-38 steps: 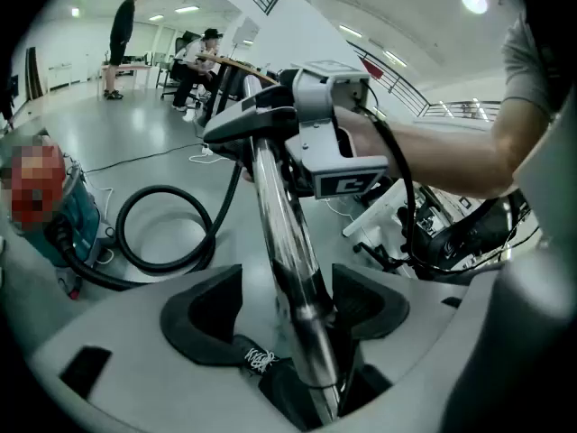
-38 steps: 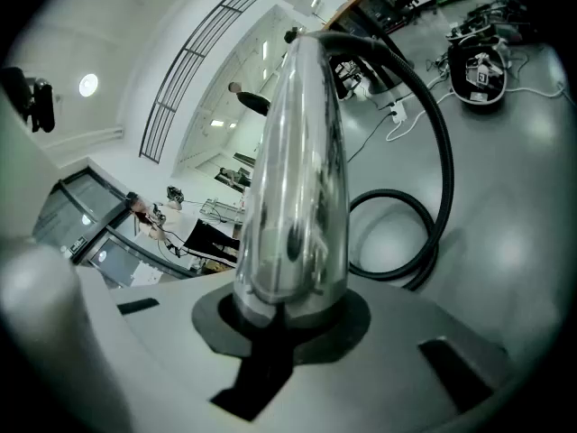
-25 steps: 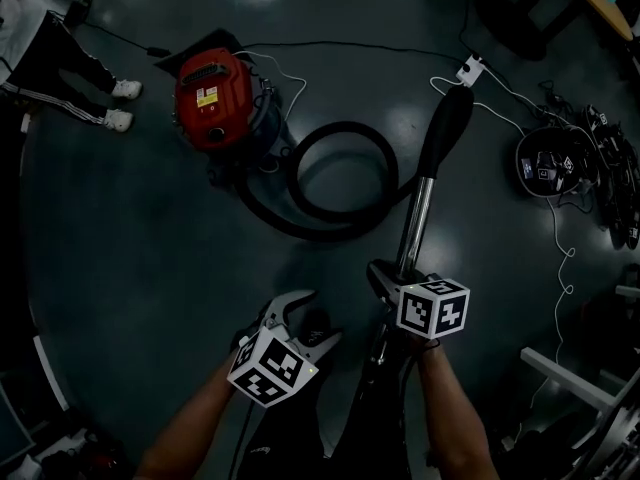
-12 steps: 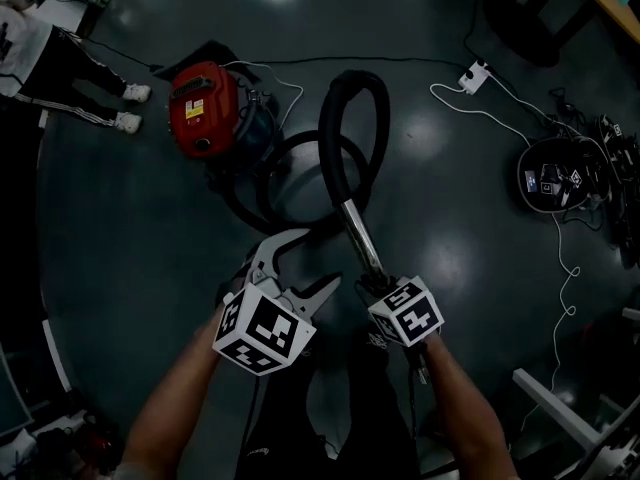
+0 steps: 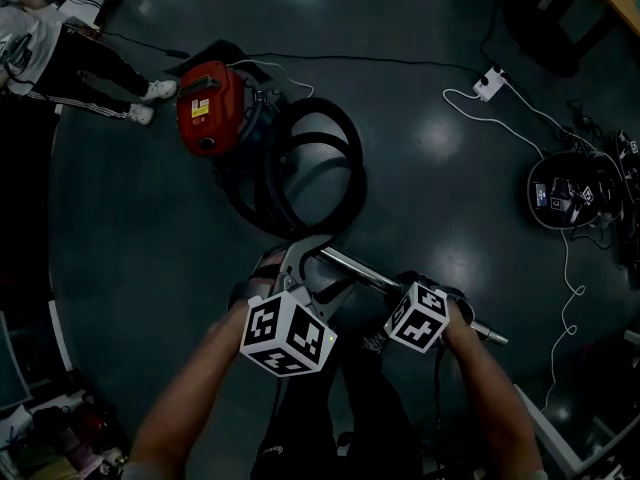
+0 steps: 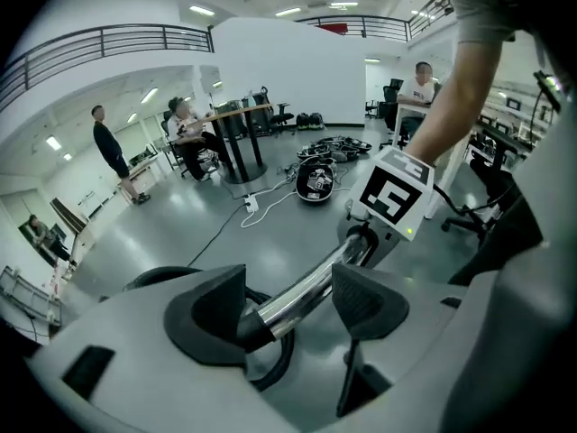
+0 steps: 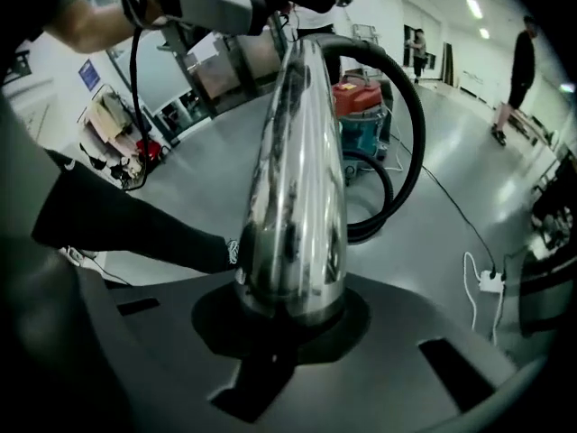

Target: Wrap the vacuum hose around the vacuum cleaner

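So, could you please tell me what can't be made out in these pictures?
- Head view: the print on the vacuum cleaner is too small to read.
- Head view: the hose loops hide where it joins the cleaner.
- Head view: the dark round bundle near the right edge is too dim to identify.

One vacuum cleaner [image 5: 209, 107], one hose [image 5: 322, 158], one metal tube [image 5: 352, 264], one power strip [image 5: 490, 83]. Two grippers: left hand-held gripper [image 5: 308, 264], right hand-held gripper [image 5: 398, 290].

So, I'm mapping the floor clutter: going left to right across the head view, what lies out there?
White shoes → red vacuum cleaner → coiled hose → white power strip → black gear pile.
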Available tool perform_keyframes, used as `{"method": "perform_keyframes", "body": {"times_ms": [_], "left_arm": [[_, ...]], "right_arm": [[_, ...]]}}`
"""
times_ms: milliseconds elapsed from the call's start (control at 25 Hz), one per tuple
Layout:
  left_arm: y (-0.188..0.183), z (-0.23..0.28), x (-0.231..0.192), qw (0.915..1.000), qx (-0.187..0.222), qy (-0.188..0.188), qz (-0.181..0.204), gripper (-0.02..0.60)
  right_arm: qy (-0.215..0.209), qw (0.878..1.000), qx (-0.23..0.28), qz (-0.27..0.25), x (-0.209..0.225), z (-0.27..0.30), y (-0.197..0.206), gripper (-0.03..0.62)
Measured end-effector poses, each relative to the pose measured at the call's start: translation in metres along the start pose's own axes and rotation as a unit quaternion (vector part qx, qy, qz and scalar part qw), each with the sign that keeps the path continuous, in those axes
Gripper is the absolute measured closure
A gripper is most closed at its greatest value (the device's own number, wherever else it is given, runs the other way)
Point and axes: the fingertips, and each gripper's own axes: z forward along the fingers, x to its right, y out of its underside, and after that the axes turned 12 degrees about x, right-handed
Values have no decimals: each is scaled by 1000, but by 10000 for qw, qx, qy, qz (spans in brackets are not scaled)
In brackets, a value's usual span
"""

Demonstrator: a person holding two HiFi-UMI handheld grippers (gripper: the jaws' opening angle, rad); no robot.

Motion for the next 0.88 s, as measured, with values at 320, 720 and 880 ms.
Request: {"method": "perform_keyframes", "body": {"times_ms": [320,720,880], "left_arm": [[33,32,5,9940,-563,761,547,279],[77,66,8,9840,-926,1473,391,285],[88,82,-6,9874,-953,1162,500,391]], "right_arm": [[-142,9903,-704,-1186,33,-8,-5,542],[-141,9595,-1604,-2312,86,-12,-7,542],[-227,9505,-1805,-2520,105,-5,-7,542]]}}
